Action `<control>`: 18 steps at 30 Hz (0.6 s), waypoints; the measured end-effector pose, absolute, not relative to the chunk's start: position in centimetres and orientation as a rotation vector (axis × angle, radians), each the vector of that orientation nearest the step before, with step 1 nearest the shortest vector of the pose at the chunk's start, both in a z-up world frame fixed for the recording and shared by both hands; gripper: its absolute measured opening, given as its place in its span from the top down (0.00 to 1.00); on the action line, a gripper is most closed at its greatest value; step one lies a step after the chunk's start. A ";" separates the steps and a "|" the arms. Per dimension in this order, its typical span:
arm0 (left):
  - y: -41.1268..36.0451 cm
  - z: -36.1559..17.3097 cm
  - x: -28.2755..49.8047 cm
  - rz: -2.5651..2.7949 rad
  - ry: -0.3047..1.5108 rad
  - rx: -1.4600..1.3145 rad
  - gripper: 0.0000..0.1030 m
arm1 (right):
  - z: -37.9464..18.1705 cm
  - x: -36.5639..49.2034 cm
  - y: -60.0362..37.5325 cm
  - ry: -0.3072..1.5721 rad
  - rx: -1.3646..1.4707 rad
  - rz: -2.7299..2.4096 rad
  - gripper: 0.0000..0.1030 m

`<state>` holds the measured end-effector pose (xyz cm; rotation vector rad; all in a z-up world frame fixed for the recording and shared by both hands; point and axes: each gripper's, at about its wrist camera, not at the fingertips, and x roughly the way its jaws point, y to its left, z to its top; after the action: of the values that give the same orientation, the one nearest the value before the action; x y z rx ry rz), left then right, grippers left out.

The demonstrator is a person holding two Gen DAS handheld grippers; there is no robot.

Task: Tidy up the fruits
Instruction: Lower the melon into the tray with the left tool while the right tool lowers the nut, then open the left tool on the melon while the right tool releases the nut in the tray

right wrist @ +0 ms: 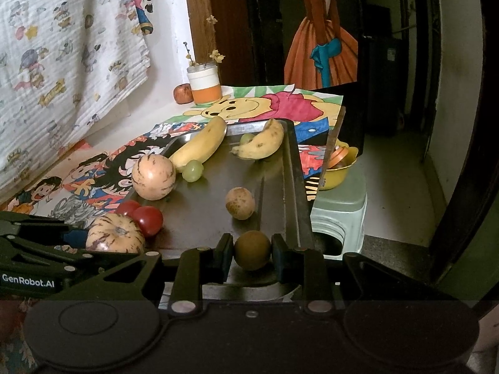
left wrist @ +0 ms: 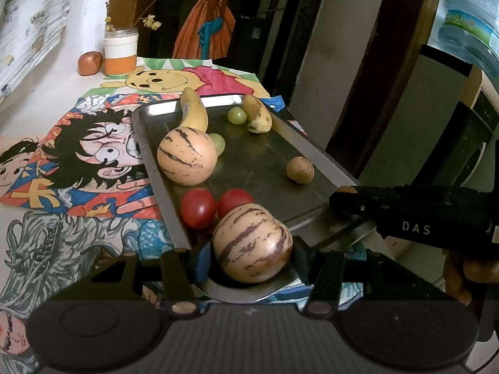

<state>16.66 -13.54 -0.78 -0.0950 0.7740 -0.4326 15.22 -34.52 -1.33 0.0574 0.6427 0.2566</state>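
Left claw (left wrist: 249, 260) had a striped melon (left wrist: 252, 241) pinched, right claw (right wrist: 252, 254) squeezed a brown fruit (right wrist: 252, 249); both low over the tray (right wrist: 290, 187), probably sorting like with like.

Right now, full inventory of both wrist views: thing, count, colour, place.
Metal tray: 1, dark steel, on the cartoon mats.
Striped melons: 2, cream with purple stripes; one at tray's left side, one between the left gripper's pads.
Bananas: 2, yellow; long one far left, spotted one far right.
Grapes: 2, green, one beside each banana.
Tomatoes: 2, red, near left tray edge, touching.
Brown round fruits: 2; one mid-tray, one in the right gripper.
Jar: 1, white and orange, far table edge, reddish fruit beside.
Yellow bowl: 1, on pale stool.
Left gripper: black, clamped on melon.
Right gripper: black, clamped on brown fruit.
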 end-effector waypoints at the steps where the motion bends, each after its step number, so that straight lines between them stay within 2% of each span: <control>1: -13.5 -0.7 16.6 -0.433 0.775 -0.098 0.44 | -1.3 15.2 -34.6 0.641 0.059 0.257 0.72; 18: -13.6 -0.2 16.0 -0.431 0.771 -0.101 0.38 | -1.0 14.8 -34.8 0.628 0.063 0.254 0.70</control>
<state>15.96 -13.60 -0.19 -0.1010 0.7711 -0.4314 14.79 -34.81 -1.02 0.0628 0.6279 0.2542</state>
